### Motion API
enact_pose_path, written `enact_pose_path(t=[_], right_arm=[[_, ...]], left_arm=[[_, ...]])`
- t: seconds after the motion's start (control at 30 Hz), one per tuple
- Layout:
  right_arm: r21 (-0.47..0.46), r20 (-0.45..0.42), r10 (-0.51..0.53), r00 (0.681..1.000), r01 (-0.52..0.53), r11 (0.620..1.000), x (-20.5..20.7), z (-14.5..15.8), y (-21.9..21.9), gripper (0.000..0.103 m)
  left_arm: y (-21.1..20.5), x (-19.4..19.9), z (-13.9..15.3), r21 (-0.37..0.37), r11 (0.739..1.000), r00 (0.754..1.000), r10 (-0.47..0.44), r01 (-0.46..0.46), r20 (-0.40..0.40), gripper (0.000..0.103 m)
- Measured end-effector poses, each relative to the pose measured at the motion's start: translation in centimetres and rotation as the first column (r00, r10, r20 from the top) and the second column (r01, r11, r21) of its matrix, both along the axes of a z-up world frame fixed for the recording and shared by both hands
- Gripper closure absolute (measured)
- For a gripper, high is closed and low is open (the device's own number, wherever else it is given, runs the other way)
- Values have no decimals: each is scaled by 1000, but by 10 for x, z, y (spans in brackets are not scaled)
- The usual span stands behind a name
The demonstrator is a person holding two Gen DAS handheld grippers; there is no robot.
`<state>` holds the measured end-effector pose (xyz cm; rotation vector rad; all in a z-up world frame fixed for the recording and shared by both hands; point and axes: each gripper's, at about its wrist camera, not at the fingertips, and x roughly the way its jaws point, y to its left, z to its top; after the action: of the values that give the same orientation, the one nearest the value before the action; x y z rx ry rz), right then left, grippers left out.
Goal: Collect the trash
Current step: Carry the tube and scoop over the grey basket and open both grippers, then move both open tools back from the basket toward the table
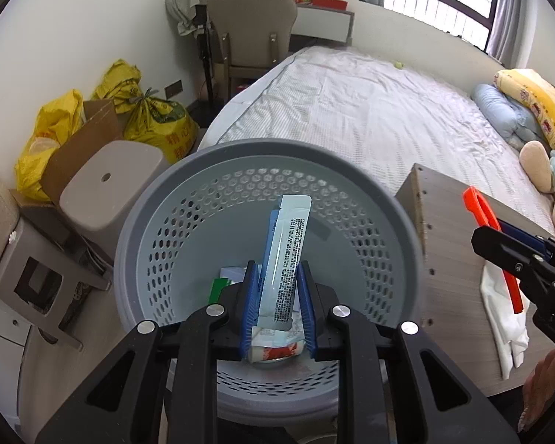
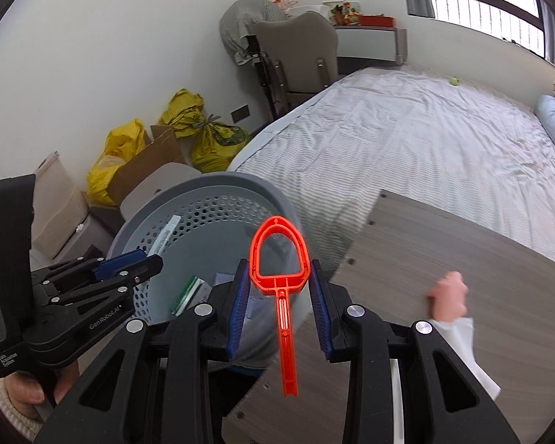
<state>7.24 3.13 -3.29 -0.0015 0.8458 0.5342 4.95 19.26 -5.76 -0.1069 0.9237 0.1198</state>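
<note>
My left gripper (image 1: 276, 273) is shut on a long blue-and-white sachet (image 1: 286, 255) and holds it upright over the grey perforated trash basket (image 1: 166, 222). Wrappers and a green-edged packet (image 1: 218, 288) lie at the basket's bottom. My right gripper (image 2: 279, 272) is shut on an orange plastic loop tool (image 2: 279, 255) and holds it above the basket's right rim (image 2: 277, 194), by the wooden table. The right gripper also shows in the left wrist view (image 1: 499, 236); the left gripper also shows in the right wrist view (image 2: 144, 261).
A wooden table (image 2: 462, 259) stands to the right of the basket with crumpled white tissue (image 2: 466, 344) on it. A bed (image 1: 370, 111) lies beyond. A grey stool (image 1: 111, 181), a cardboard box and yellow bags (image 1: 155, 125) stand at the left. A chair stands by the far wall.
</note>
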Motion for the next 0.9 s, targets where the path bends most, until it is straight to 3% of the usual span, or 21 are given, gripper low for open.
enact_pose_path(t=[0.6, 0.67, 0.7, 0.73, 0.8, 0.9], right_arm=[[-7, -59, 90, 994, -91, 996, 25, -23, 57, 72], [-6, -59, 91, 994, -91, 996, 25, -23, 57, 66], [-4, -57, 91, 994, -92, 996, 25, -23, 56, 53], [-3, -51, 88, 995, -88, 996, 25, -23, 56, 49], [-2, -40, 83, 996, -83, 997, 24, -21, 53, 48], [2, -40, 76, 996, -76, 997, 23, -20, 49, 48]], left_arm=[[38, 11, -20, -20, 999, 998, 35, -36, -57, 79], [38, 12, -20, -23, 999, 997, 38, -39, -60, 74], [39, 12, -20, -22, 999, 997, 40, -42, -59, 66], [39, 11, -19, -21, 999, 997, 44, -45, -56, 56], [39, 9, -17, -20, 998, 998, 54, -55, -43, 43], [40, 8, -15, -19, 998, 997, 67, -67, -37, 40]])
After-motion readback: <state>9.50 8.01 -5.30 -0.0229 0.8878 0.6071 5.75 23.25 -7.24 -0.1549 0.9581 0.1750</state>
